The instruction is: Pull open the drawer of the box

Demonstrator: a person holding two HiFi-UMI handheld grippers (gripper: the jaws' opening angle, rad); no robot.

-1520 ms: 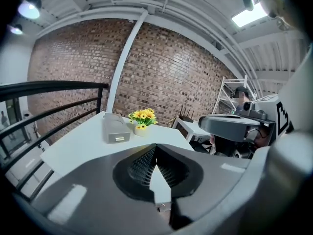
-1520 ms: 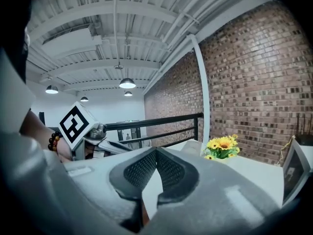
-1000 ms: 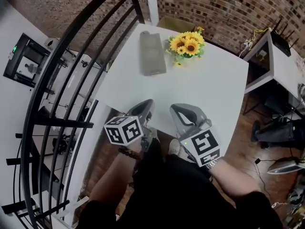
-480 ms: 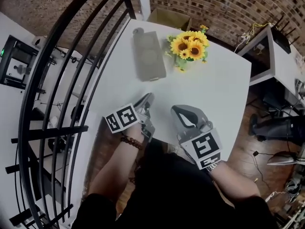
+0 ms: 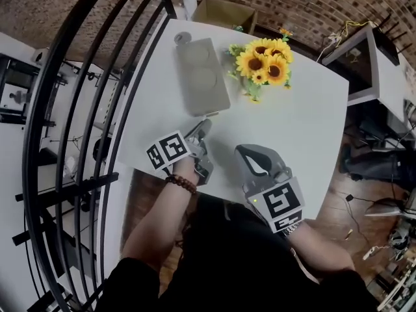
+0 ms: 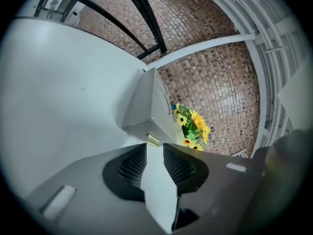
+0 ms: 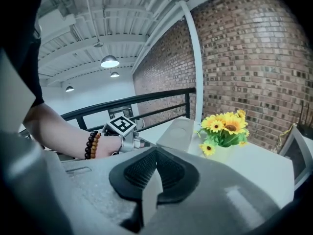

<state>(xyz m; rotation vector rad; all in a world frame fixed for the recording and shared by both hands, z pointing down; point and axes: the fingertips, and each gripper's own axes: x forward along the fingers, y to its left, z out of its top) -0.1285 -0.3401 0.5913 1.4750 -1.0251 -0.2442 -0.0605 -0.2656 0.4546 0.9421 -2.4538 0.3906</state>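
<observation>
A grey box [image 5: 201, 75] lies on the white table [image 5: 302, 132], its drawer end facing me. In the left gripper view the box [image 6: 146, 99] is straight ahead, and the small pale drawer handle [image 6: 153, 140] sits just beyond the jaw tips. My left gripper [image 5: 203, 129] [image 6: 154, 147] is open; its jaws have just been opening and nothing is between them. My right gripper [image 5: 242, 150] [image 7: 155, 151] hovers over the near table edge, to the right of the left one. Its tips meet and it holds nothing. From it I see the box [image 7: 177, 130] and the left gripper [image 7: 131, 142].
A vase of sunflowers [image 5: 265, 62] stands right of the box. A black railing [image 5: 97, 77] runs along the table's left side. A cardboard box [image 5: 224, 12] sits past the far edge, and a white side table [image 5: 372, 70] stands at the right.
My left gripper has moved forward toward the box's near end, rolled, and its jaws have opened. The right gripper has shifted slightly forward.
</observation>
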